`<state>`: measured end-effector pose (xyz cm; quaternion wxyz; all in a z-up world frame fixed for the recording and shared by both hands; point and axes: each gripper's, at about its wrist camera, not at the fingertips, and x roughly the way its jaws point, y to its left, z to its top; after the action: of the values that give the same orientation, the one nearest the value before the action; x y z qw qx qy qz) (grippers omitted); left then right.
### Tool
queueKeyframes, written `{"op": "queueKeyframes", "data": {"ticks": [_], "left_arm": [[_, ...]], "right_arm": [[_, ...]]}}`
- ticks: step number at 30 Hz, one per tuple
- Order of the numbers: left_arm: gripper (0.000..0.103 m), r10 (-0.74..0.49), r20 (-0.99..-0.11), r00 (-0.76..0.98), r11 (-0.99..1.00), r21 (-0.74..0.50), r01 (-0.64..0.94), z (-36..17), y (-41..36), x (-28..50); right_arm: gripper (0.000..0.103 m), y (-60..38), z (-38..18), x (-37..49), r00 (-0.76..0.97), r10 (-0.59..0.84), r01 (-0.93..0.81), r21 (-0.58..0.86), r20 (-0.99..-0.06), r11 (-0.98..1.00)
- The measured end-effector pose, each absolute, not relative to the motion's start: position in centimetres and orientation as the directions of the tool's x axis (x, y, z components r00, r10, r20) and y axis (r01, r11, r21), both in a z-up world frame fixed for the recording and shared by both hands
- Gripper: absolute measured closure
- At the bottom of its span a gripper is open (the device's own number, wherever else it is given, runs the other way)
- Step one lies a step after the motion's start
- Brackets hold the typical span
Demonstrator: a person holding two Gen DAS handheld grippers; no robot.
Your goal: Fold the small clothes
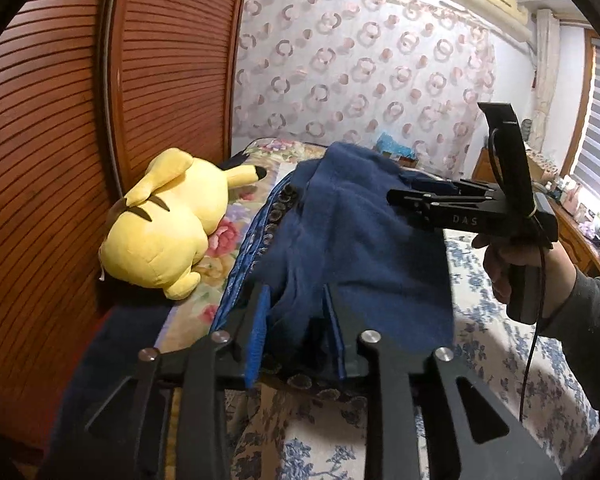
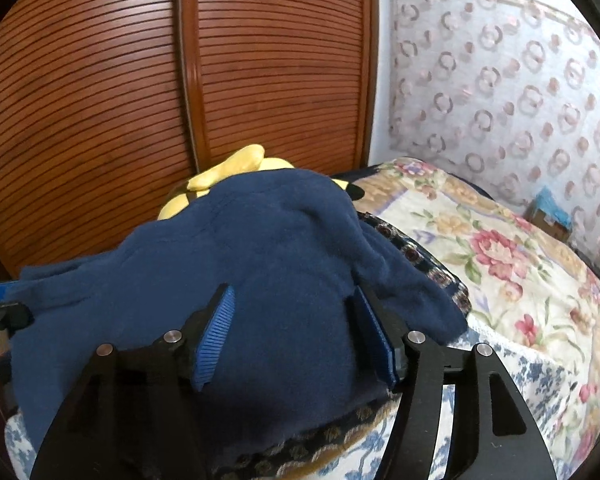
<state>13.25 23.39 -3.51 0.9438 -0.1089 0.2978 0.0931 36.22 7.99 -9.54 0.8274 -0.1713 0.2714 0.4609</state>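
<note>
A dark navy garment lies bunched on the bed, and it also fills the middle of the right wrist view. My left gripper has its blue-padded fingers apart, with a fold of the navy cloth between them. My right gripper also has its pads apart, with the cloth humped up between them. In the left wrist view the right gripper reaches in from the right over the garment's far side, held by a hand.
A yellow plush toy lies on the floral quilt by the slatted wooden wardrobe. A blue-and-white floral cover spreads to the right. A patterned curtain hangs behind the bed. A cluttered dresser stands far right.
</note>
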Motion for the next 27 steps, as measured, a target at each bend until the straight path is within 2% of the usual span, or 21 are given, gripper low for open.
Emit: {"op": "queueKeyframes", "data": {"ticks": [3, 5, 7, 18, 27], "left_arm": [[0.062, 0.106, -0.563, 0.820, 0.963, -0.147, -0.226, -2.8, 22.7, 12.4], [0.058, 0.108, -0.548, 0.829, 0.967, -0.137, -0.217, -2.2, 22.0, 11.8], [0.043, 0.109, -0.530, 0.841, 0.970, -0.127, -0.206, -1.7, 21.2, 11.3], [0.041, 0.095, -0.477, 0.874, 0.988, -0.061, -0.140, 0.4, 16.3, 8.7], [0.041, -0.008, -0.488, 0.873, 0.997, -0.066, -0.027, 0.3, 10.8, 8.4]], "right_arm": [[0.037, 6.8, -8.8, 35.1, 0.437, 0.670, -0.848, -0.027, -0.600, 0.529], [0.036, 5.7, -8.1, 34.0, 0.448, 0.674, -0.842, -0.024, -0.588, 0.539], [0.035, 4.5, -7.6, 32.8, 0.454, 0.680, -0.838, -0.018, -0.576, 0.545], [0.028, -3.9, -5.1, 25.9, 0.520, 0.682, -0.798, -0.007, -0.514, 0.603], [0.023, -12.2, -4.1, 21.3, 0.640, 0.610, -0.691, -0.002, -0.467, 0.723]]}}
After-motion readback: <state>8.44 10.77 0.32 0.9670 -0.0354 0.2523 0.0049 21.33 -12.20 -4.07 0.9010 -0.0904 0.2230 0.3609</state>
